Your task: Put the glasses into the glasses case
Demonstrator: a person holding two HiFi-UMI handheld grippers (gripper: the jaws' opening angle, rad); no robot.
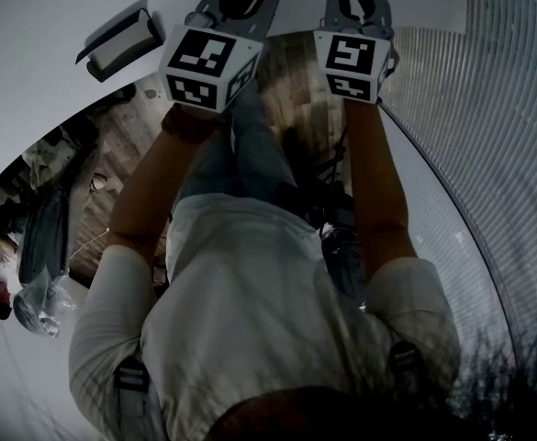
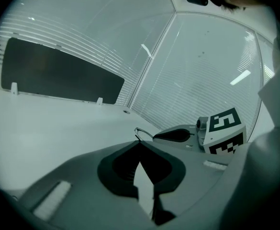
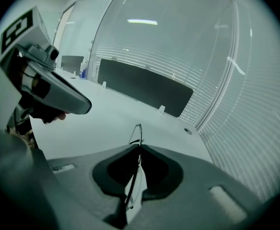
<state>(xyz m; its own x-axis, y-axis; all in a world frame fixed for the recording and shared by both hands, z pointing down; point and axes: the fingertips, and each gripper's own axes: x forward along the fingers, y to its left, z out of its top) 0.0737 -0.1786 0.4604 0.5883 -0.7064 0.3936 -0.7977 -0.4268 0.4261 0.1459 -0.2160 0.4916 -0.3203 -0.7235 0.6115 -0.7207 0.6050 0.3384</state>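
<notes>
Case point(image 1: 121, 44): lying on the white bench point(image 1: 39, 7), far left.
Left gripper point(image 2: 140, 143): right of the case, fingers clenched on the thin wire frame.
Glasses point(image 3: 139, 133): right of the case, outside it, held between both grippers.
Right gripper point(image 3: 140, 145): farthest from the case, fingers clenched on the frame.

Premises read as an office or meeting room. A long white tabletop point(image 2: 44, 128) carries a low dark divider screen point(image 2: 58, 75) on small white feet, with a round cable grommet point(image 2: 126, 111) set into the surface near the far corner. The room is enclosed by full-height glass walls point(image 2: 202, 75) banded with fine horizontal frosted stripes. Linear ceiling lights point(image 3: 142, 21) show overhead. Wood-plank flooring point(image 1: 300, 99) runs beneath the tabletop's curved edge.
</notes>
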